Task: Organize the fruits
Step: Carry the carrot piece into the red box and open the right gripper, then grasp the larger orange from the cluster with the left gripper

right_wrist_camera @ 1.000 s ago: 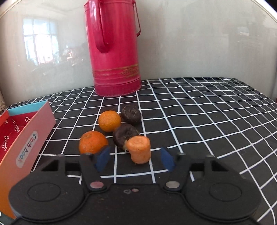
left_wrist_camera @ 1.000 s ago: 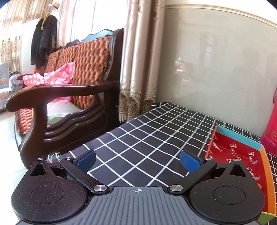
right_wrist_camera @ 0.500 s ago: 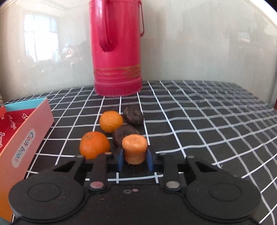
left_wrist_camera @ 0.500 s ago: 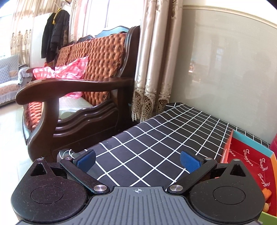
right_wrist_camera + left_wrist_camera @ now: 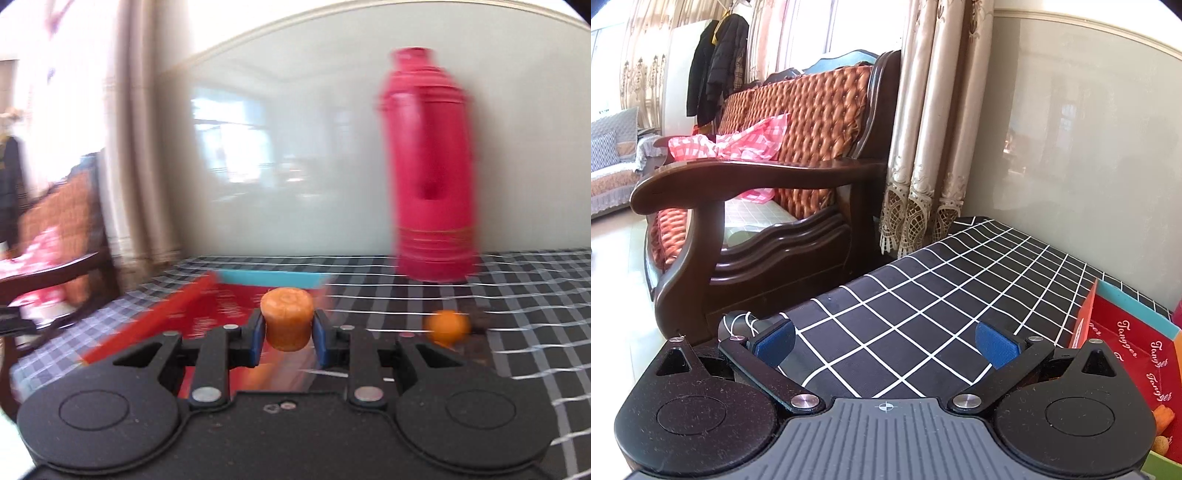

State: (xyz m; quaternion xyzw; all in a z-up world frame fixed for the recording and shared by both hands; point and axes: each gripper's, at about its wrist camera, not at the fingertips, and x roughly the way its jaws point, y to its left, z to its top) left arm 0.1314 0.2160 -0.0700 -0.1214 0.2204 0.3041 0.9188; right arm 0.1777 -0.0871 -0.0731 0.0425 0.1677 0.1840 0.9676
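My right gripper [image 5: 288,334] is shut on an orange carrot chunk [image 5: 287,317] and holds it in the air in front of the red box [image 5: 221,306] with the blue far wall. An orange [image 5: 447,326] lies on the checked cloth to the right, with a dark fruit [image 5: 480,319] beside it, both blurred. My left gripper [image 5: 884,341] is open and empty, low over the black checked tablecloth [image 5: 923,295] near its left edge. The red box [image 5: 1126,343] sits at its right, with an orange piece [image 5: 1162,415] inside.
A tall pink thermos [image 5: 430,166] stands against the wall at the back right. A wooden armchair [image 5: 757,206] with orange cushions stands left of the table, and curtains [image 5: 931,129] hang behind it. The table's left edge drops off near my left gripper.
My right gripper closed on the carrot chunk, lifted it off the cloth and swung left toward the red box; the view is blurred. My left gripper turned slightly left.
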